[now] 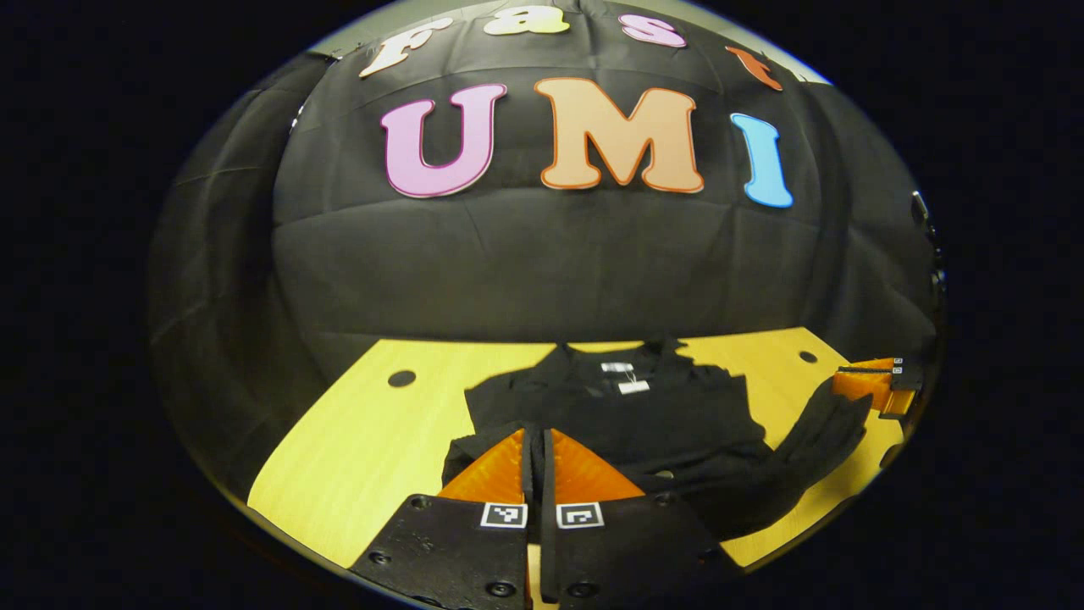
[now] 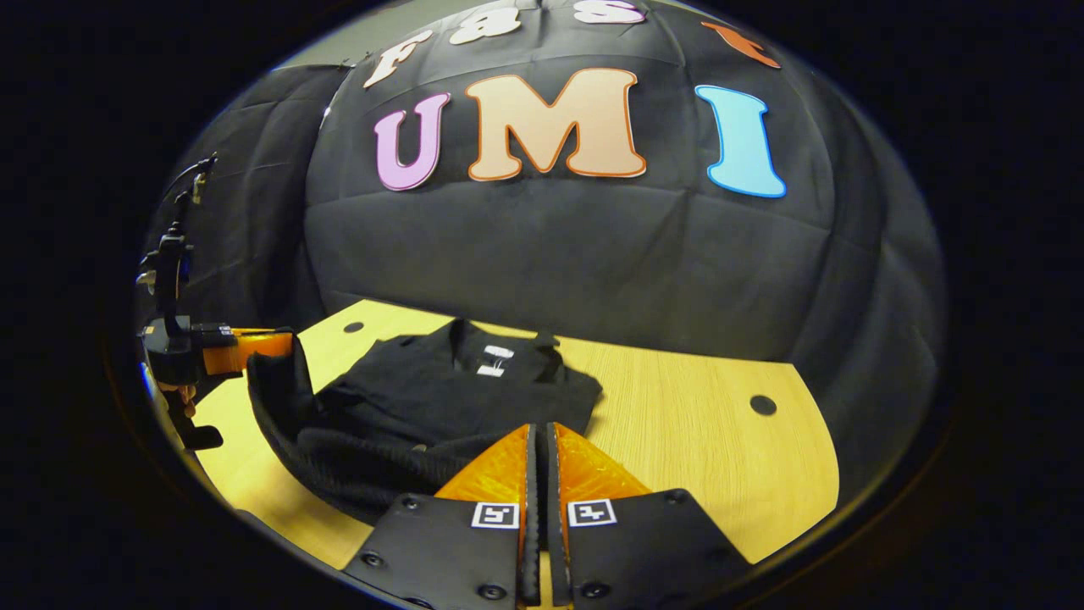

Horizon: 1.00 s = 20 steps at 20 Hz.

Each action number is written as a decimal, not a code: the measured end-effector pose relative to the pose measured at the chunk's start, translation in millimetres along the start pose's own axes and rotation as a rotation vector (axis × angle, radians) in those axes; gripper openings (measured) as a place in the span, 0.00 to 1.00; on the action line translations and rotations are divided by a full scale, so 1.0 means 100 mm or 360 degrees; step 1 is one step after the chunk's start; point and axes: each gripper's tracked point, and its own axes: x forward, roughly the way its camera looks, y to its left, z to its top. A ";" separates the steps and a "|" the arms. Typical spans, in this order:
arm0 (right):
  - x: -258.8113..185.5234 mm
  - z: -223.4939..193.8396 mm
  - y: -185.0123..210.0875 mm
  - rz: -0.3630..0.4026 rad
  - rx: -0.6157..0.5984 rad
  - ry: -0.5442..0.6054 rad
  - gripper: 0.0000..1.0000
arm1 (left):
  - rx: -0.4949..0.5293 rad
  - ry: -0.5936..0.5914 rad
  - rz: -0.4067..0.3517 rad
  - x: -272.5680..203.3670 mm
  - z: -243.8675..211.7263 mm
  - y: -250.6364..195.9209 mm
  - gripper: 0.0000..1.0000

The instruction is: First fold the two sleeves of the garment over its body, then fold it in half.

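Left gripper (image 1: 537, 440) pinching garment (image 1: 644, 415) hem | right gripper (image 2: 537, 436) likewise | table (image 2: 703, 424)

Light wood table (image 2: 694, 440) with round holes (image 2: 762, 405) near edges; creased black cloth wall (image 1: 550, 263) behind, dim booth lighting.

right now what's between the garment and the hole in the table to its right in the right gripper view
Nothing: in the right gripper view that stretch of table between the black garment and the hole is bare wood.
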 end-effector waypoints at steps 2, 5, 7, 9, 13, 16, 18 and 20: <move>0.33 0.21 -0.14 -0.0024 0.0030 -0.0029 0.07 | 0.0016 -0.0045 0.0063 0.30 0.16 0.09 0.00; 0.84 0.46 -0.33 -0.0059 0.0072 -0.0046 0.06 | -0.0011 -0.0069 0.0123 0.73 0.33 0.20 0.00; 1.16 0.56 -0.41 -0.0066 0.0113 -0.0039 0.07 | -0.0063 -0.0062 0.0176 1.02 0.33 0.27 0.00; 1.48 0.64 -0.43 -0.0052 0.0141 -0.0038 0.07 | -0.0100 -0.0072 0.0225 1.28 0.31 0.29 0.00; 1.85 0.61 -0.39 -0.0013 0.0185 -0.0005 0.07 | -0.0116 -0.0049 0.0326 1.56 0.11 0.39 0.00; 1.80 0.49 -0.48 -0.0025 0.0213 0.0055 0.61 | -0.0139 -0.0096 0.0369 1.54 0.15 0.49 0.65; 1.75 0.50 -0.56 -0.0031 0.0211 0.0049 0.98 | -0.0210 -0.0170 0.0401 1.43 0.31 0.62 0.97; 1.54 0.61 -0.61 -0.0015 0.0215 -0.0011 0.99 | -0.0286 -0.0217 0.0410 1.27 0.42 0.70 0.95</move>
